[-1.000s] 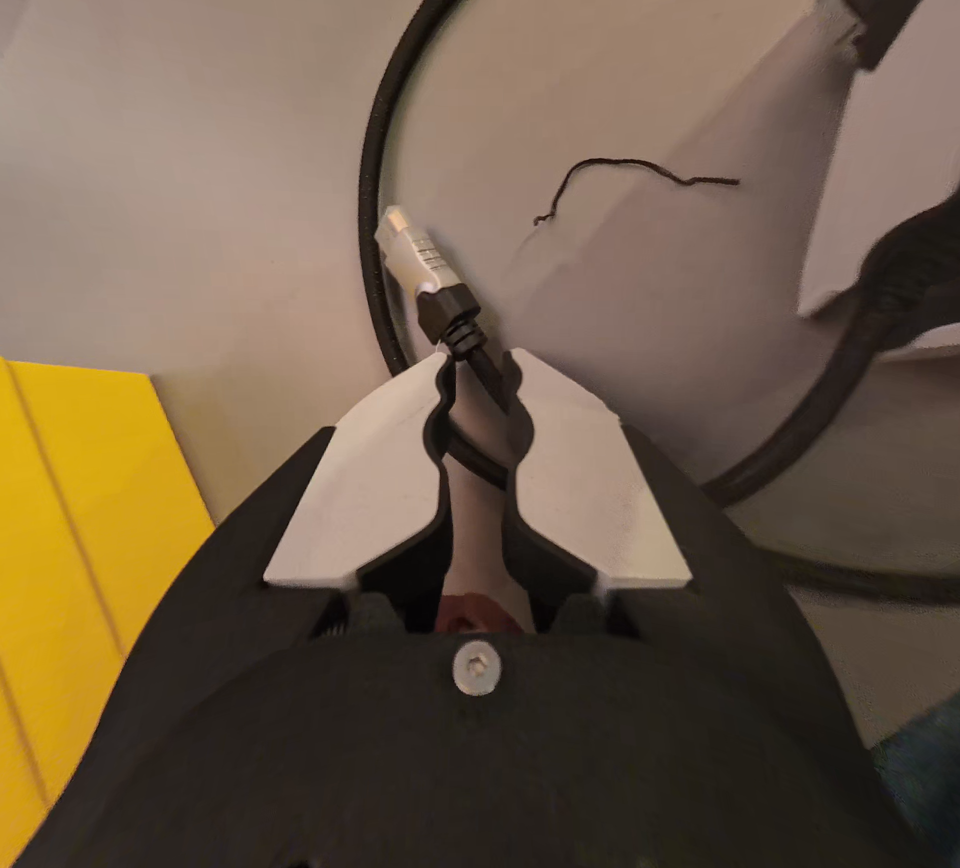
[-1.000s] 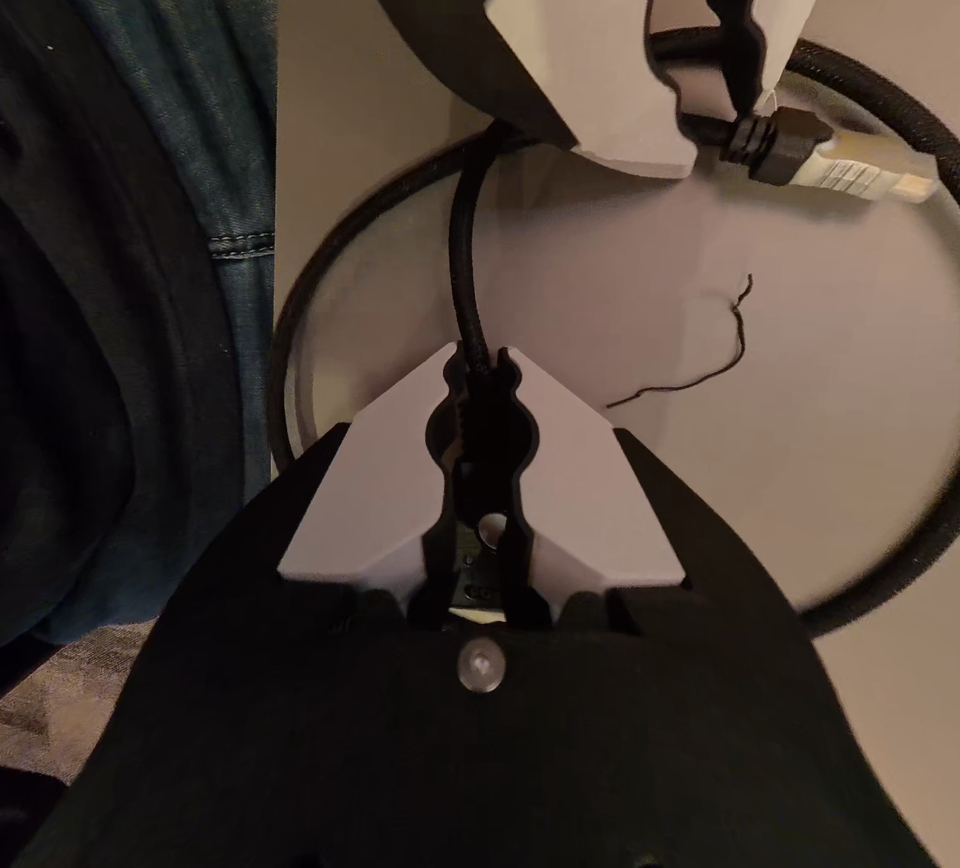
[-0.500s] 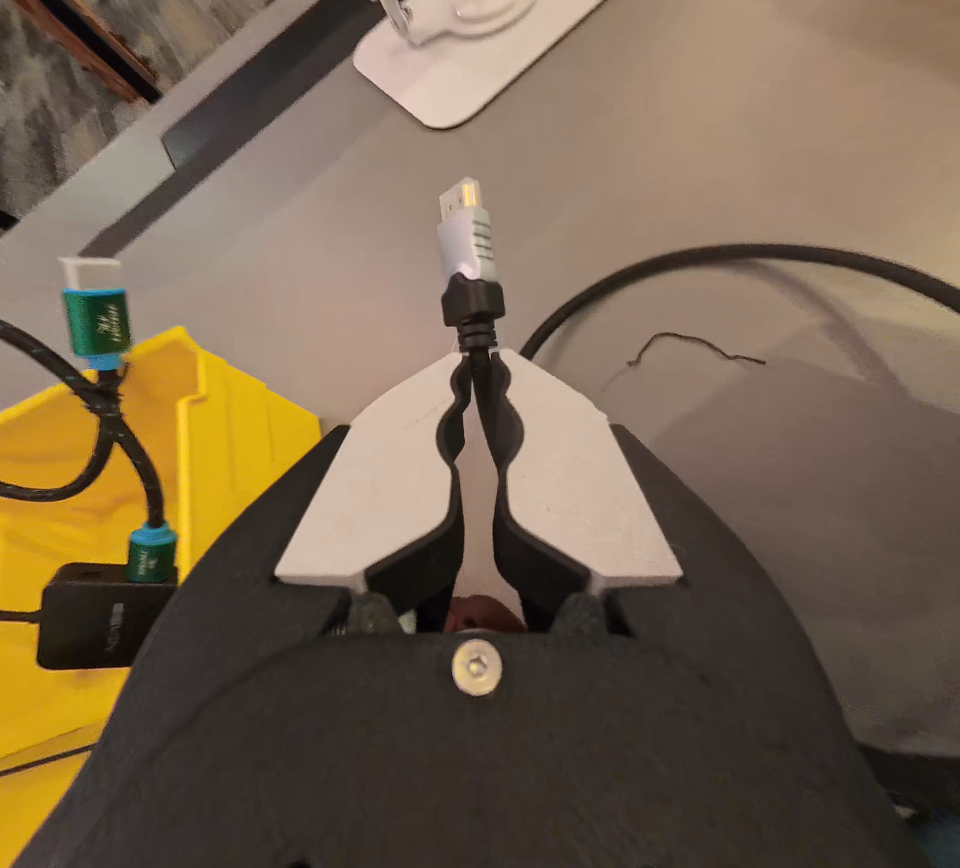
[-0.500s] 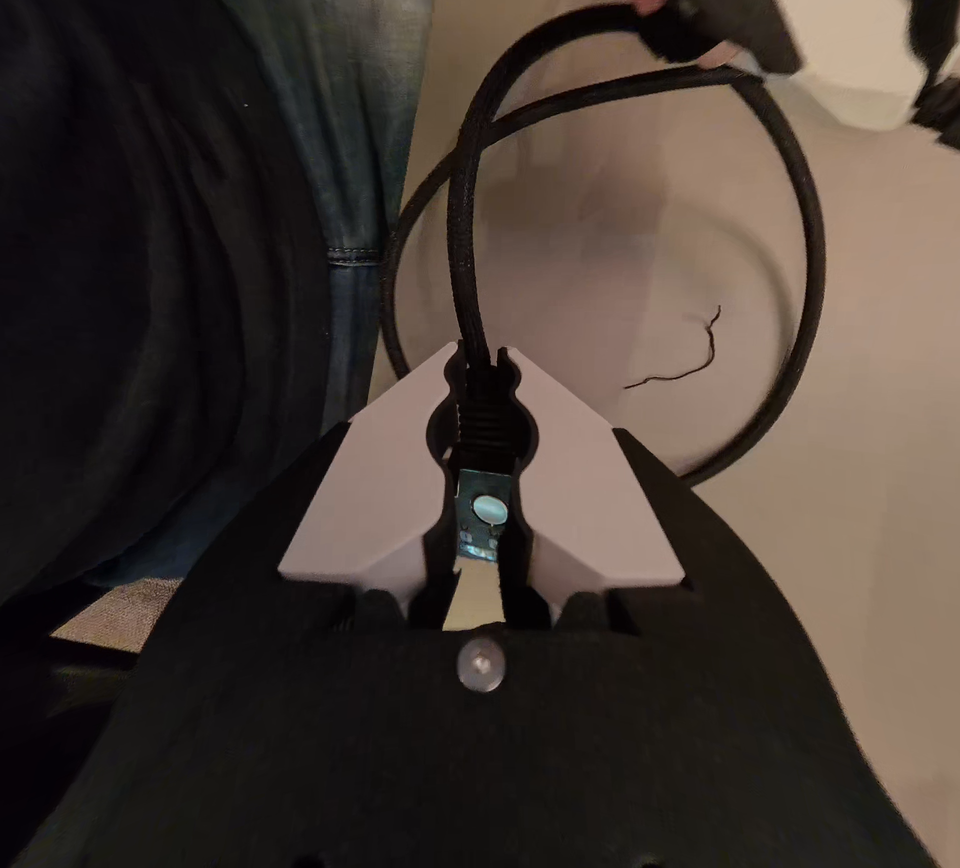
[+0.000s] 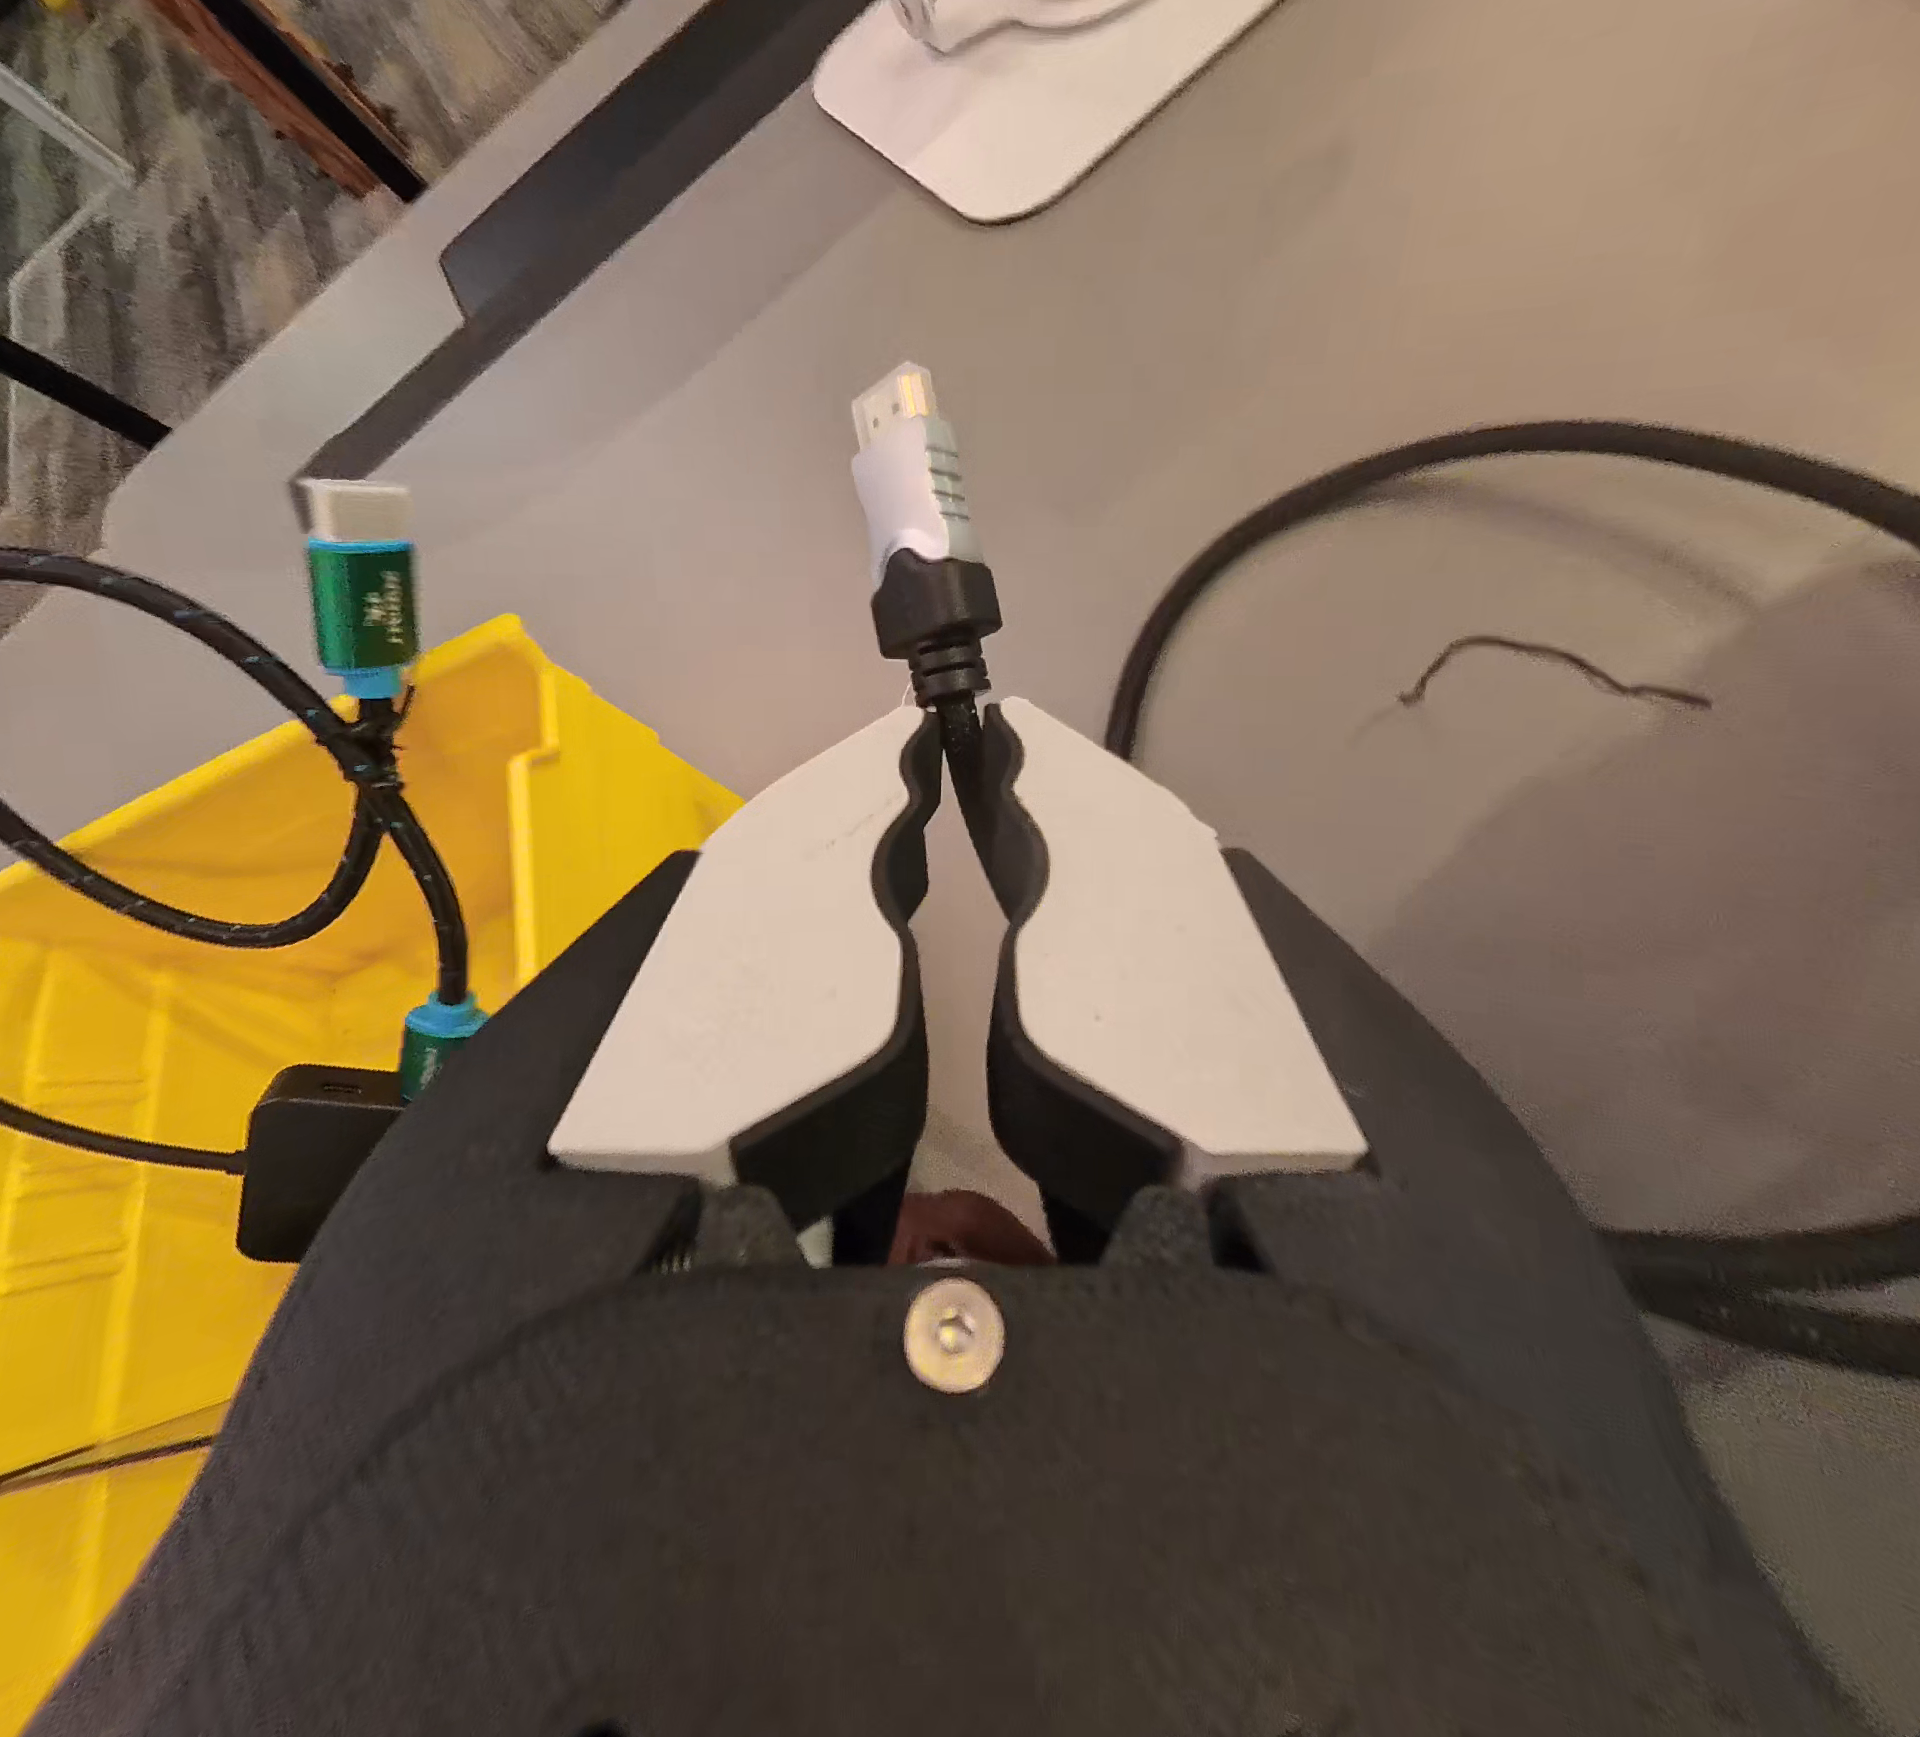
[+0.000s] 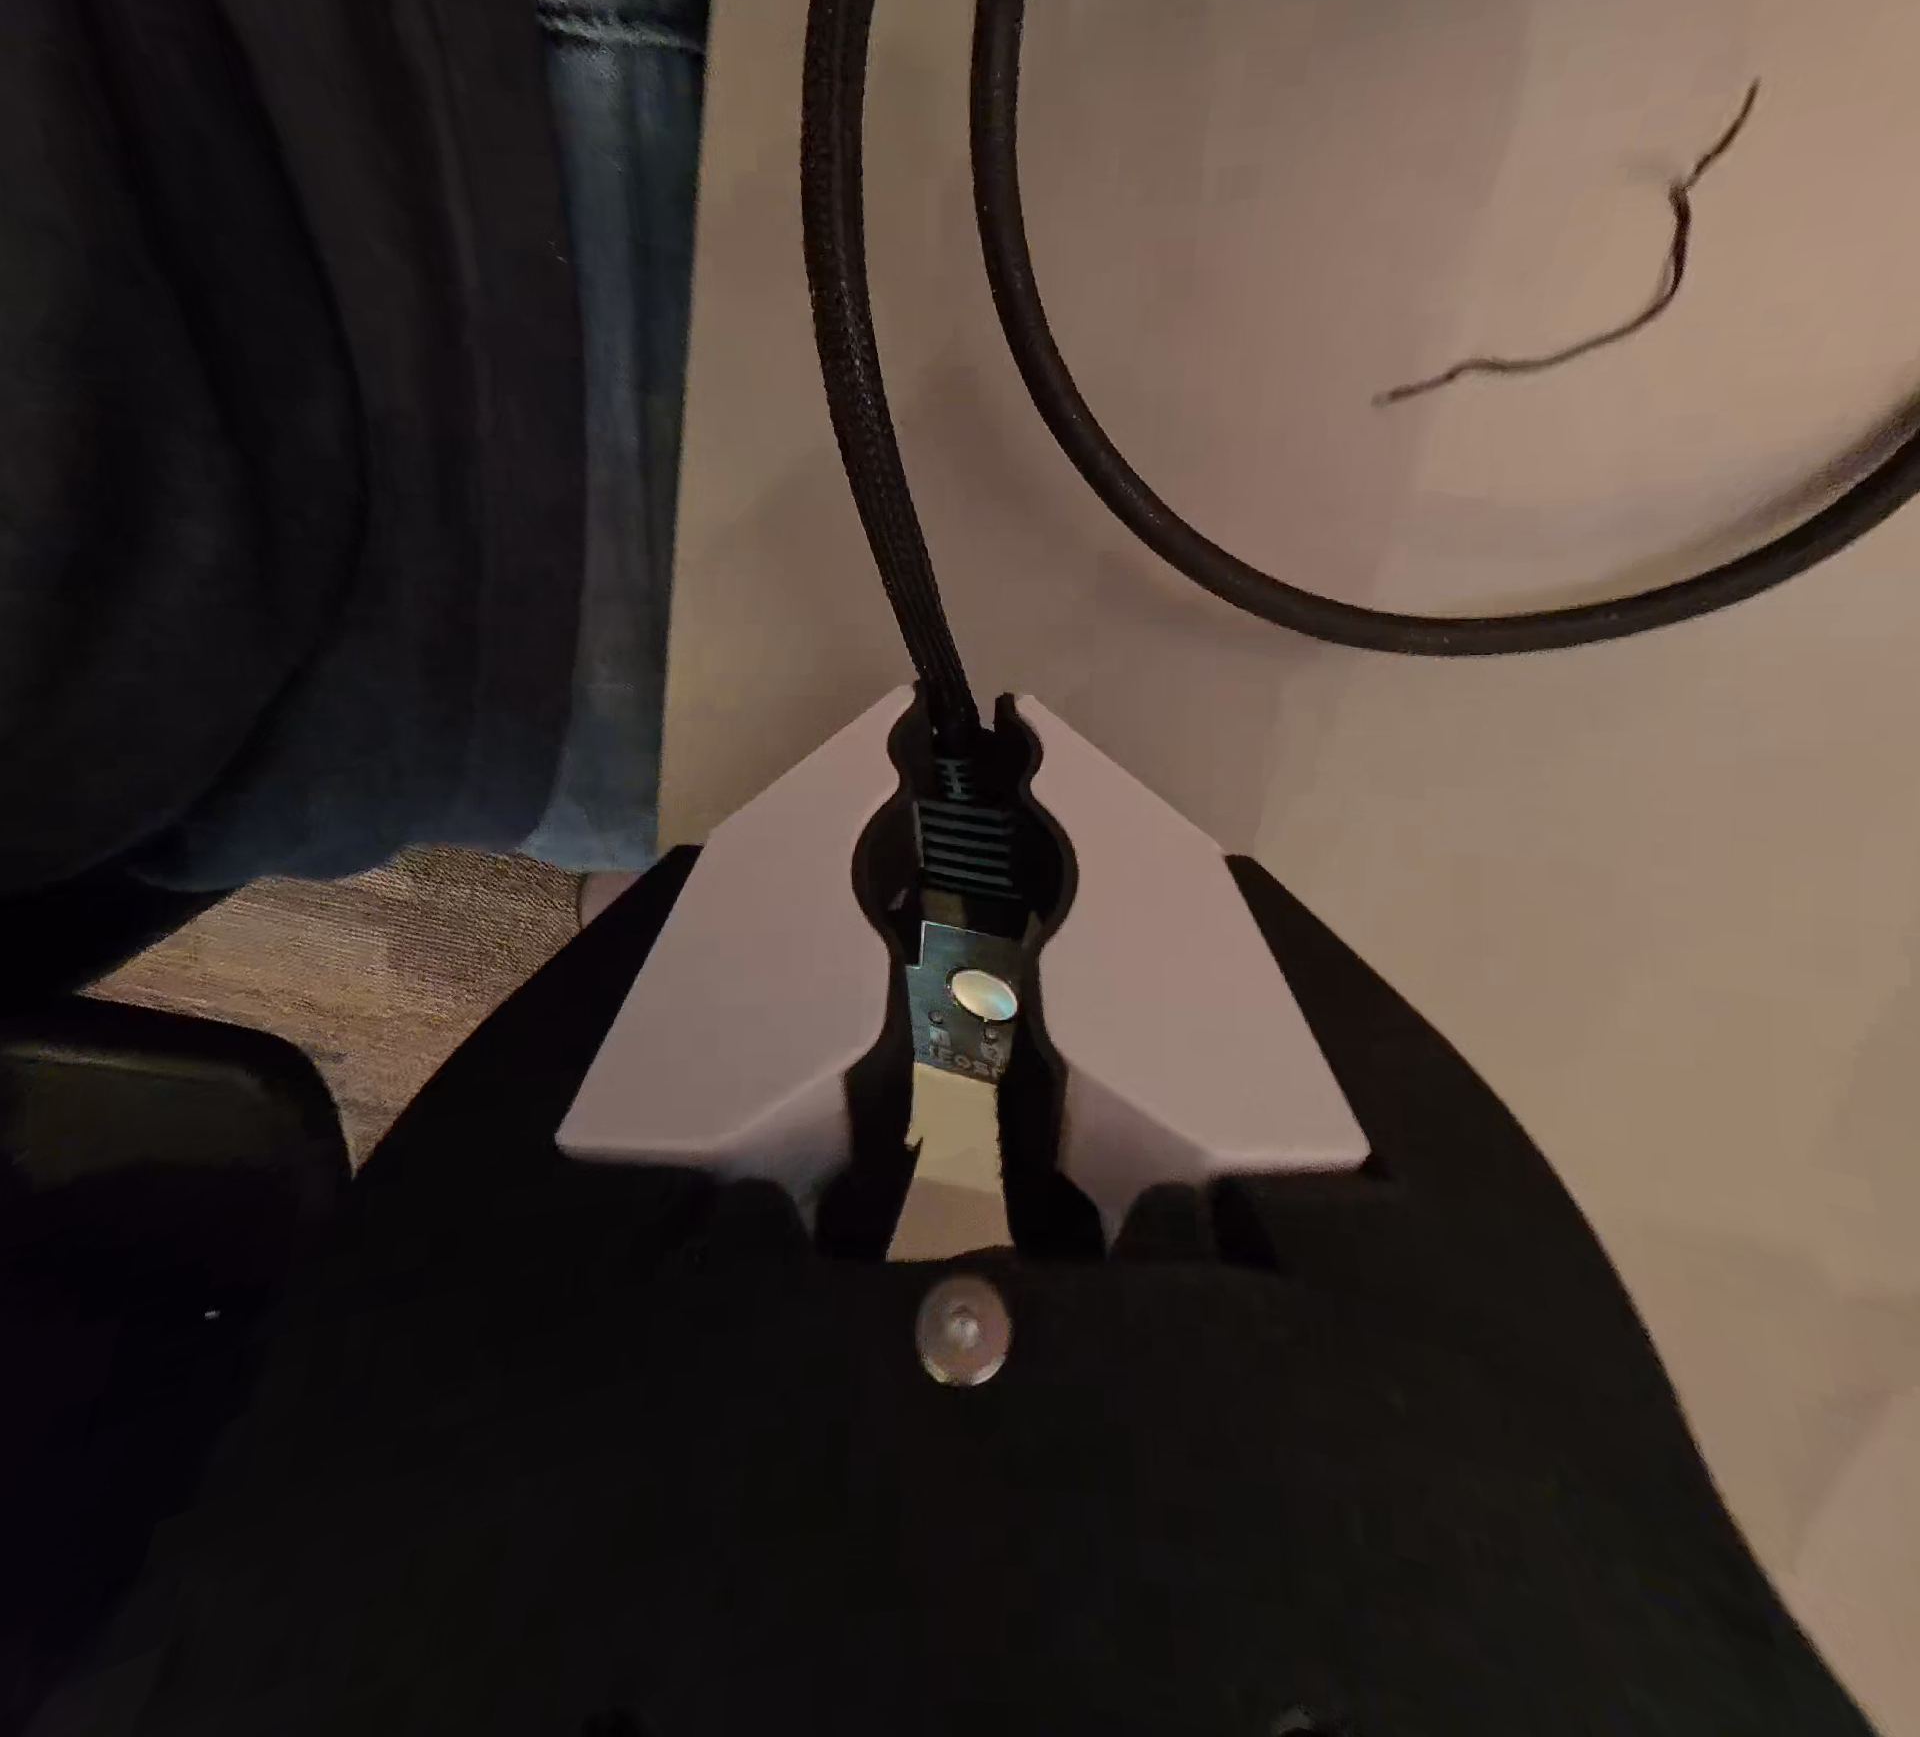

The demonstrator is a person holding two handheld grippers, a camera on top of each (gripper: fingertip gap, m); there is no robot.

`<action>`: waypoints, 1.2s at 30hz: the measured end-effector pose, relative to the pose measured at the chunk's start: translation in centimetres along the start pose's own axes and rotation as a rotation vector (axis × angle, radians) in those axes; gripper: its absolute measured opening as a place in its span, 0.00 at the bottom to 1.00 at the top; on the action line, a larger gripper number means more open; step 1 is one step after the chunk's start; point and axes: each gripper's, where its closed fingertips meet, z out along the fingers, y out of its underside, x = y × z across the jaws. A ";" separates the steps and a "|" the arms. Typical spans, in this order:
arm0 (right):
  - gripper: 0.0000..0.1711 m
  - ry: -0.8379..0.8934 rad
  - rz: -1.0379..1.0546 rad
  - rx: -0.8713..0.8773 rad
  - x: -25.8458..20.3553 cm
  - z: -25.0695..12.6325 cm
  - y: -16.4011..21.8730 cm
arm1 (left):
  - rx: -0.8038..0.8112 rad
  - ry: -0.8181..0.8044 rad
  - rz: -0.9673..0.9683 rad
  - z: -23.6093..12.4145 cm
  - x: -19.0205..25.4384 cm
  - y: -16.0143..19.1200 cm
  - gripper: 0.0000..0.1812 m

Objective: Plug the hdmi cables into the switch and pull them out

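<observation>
On the grey table (image 5: pixel 1351 316), the left gripper (image 5: pixel 961 731) pinches the black cable just behind its silver plug (image 5: pixel 914 492), the right gripper (image 6: pixel 961 752) clamps that cable's other plug (image 6: pixel 961 856), and the switch (image 5: pixel 301 1157) sits left of the silver plug in the yellow bin (image 5: pixel 125 960), so insertion comes next, I'd judge, needing a leftward swing and squaring to a free port.

I am counting two grippers, left gripper (image 5: pixel 958 719) and right gripper (image 6: pixel 961 700), each pinching one end of one black braided cable (image 6: pixel 883 316). I am seeing two green plugs (image 5: pixel 364 598), one silver plug (image 5: pixel 914 482), one black switch (image 5: pixel 301 1168), one yellow bin (image 5: pixel 156 1012), one loose thread (image 5: pixel 1538 669).
</observation>
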 end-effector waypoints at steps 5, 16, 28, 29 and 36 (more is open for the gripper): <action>0.06 0.041 -0.012 -0.077 1.2 0.7 1.1 | -0.032 0.066 0.058 0.7 1.7 0.8 0.04; 0.07 0.076 -0.098 -0.129 2.2 2.8 1.0 | -0.120 0.159 0.094 2.6 4.3 3.3 0.04; 0.06 0.039 -0.087 -0.128 2.4 2.8 0.7 | -0.096 0.254 0.130 0.9 5.2 2.8 0.19; 0.06 0.037 -0.085 -0.119 2.4 2.8 0.7 | -0.094 0.271 0.155 0.3 5.5 2.7 0.20; 0.06 0.029 -0.084 -0.098 2.4 2.8 0.7 | -0.064 0.479 0.640 -3.6 14.6 4.5 0.25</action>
